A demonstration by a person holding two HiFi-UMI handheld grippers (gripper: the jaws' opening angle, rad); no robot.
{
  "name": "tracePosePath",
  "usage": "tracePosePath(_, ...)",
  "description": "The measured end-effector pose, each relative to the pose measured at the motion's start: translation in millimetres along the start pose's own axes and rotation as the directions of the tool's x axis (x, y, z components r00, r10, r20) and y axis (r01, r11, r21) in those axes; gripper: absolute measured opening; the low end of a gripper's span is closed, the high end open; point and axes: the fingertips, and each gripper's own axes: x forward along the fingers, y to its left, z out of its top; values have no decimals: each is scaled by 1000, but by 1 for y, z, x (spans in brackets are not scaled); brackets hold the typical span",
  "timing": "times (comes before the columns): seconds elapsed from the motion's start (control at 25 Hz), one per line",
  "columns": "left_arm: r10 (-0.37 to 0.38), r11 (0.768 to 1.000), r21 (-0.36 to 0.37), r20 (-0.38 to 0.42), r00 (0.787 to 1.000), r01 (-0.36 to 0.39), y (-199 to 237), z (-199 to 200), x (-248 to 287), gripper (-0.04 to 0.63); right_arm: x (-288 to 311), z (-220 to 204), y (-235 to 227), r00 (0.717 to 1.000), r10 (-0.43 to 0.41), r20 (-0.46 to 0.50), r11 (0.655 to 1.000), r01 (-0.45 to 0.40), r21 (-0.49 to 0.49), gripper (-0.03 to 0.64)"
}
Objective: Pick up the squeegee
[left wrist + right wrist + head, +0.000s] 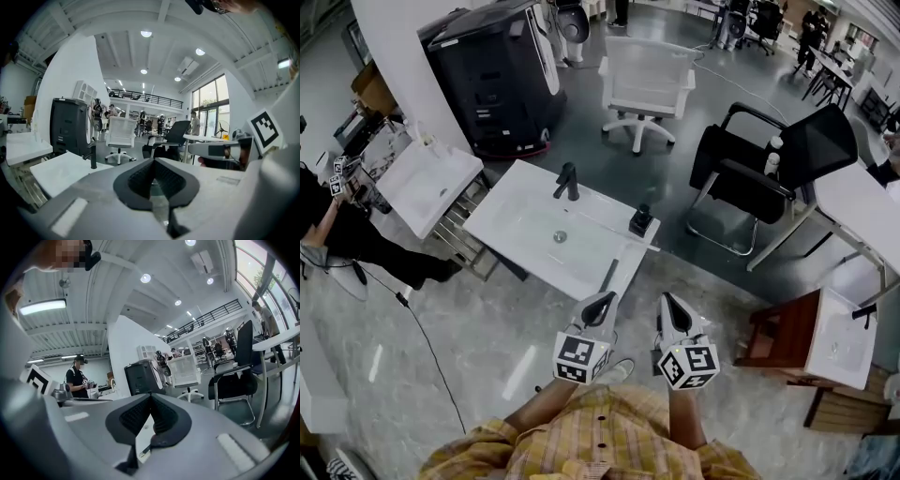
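A slim dark squeegee (608, 275) lies along the near right edge of a white sink countertop (525, 234) in the head view. The countertop also carries a black faucet (568, 181) and a small black bottle (640, 221). My left gripper (602, 305) hovers just short of the squeegee's near end, jaws shut and empty. My right gripper (667, 305) is beside it to the right, off the countertop's corner, also shut with nothing in it. In the left gripper view the shut tips (152, 161) point over the countertop. The right gripper (151, 397) shows a thin dark rod below its tips.
A black machine (492, 70) and a white chair (645, 84) stand beyond the sink. A black chair (778, 159) is at the right, by a white table. Another white sink (427, 183) and a person (337, 225) are at the left. A wooden stand (783, 337) sits right.
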Motion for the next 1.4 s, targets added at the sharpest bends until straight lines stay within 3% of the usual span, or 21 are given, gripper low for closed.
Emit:
tracePosePath(0.36, 24, 1000, -10, -74, 997, -25, 11, -10, 28, -2, 26, -4, -26, 1000, 5, -23, 1000, -5, 26, 2)
tracePosePath(0.88, 43, 998, -46, -190, 981, -52, 40, -45, 63, -2, 58, -42, -39, 992, -26, -121, 999, 31, 40, 2)
tracePosePath(1.16, 49, 996, -62, -264, 963, -68, 66, -61, 92, -2, 89, -61, -55, 983, -53, -176, 997, 61, 43, 2)
tracePosePath(1.4, 20, 995, -83, -361, 933, -54, 82, -85, 116, -2, 111, -79, -61, 975, -64, -212, 995, 78, 60, 2)
